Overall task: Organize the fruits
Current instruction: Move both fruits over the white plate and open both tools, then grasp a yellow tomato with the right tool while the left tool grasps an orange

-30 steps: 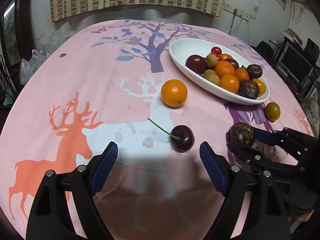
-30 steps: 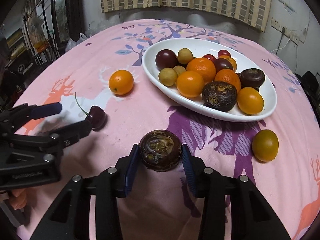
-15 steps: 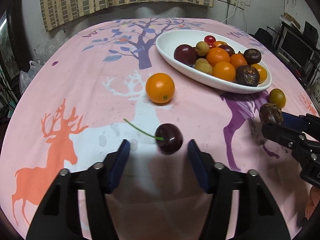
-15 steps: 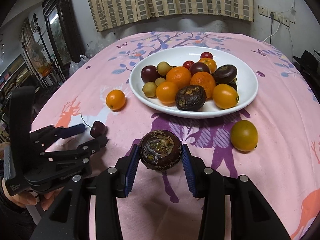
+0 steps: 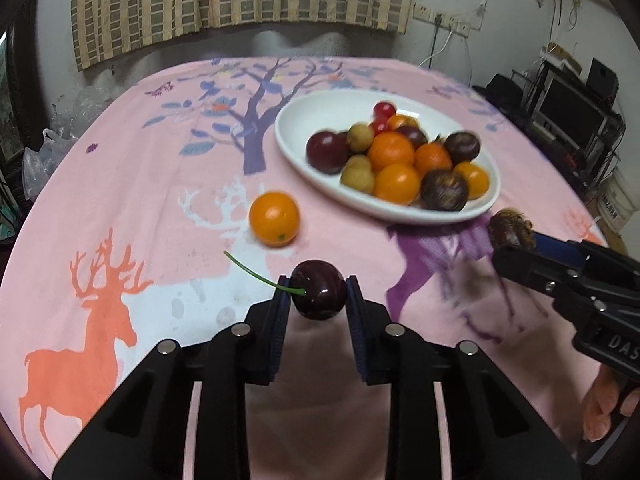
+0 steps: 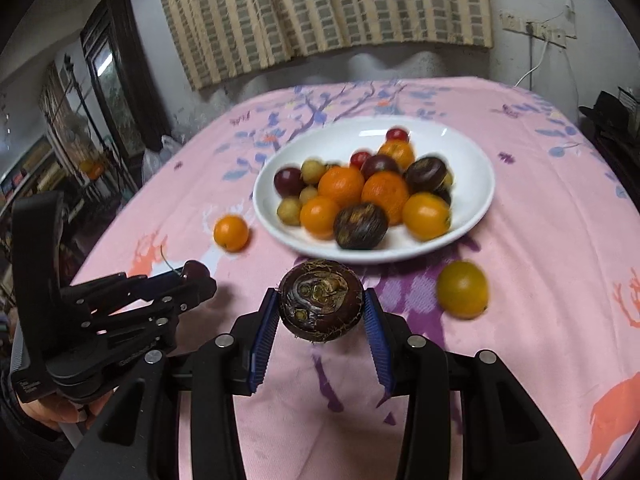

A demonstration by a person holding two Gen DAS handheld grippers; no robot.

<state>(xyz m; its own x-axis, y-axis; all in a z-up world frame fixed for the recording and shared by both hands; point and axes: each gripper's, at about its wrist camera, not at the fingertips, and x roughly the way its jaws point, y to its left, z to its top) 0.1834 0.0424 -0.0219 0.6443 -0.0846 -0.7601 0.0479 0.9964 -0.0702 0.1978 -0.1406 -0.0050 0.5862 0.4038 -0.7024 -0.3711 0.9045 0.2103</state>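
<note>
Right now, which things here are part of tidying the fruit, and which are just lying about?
Part of the job: cherry, brown fruit, loose orange, yellow-green fruit, white dish.

Just there: plastic bags, curtain, wall sockets.

A: Where is everything on the table (image 5: pixel 132 184)?
B: A plate (image 5: pixel 316 120) of piled fruit sits toward the far edge; one loose fruit (image 5: pixel 274 219) lies just left of it, another (image 6: pixel 462 289) near its front-right rim
</note>
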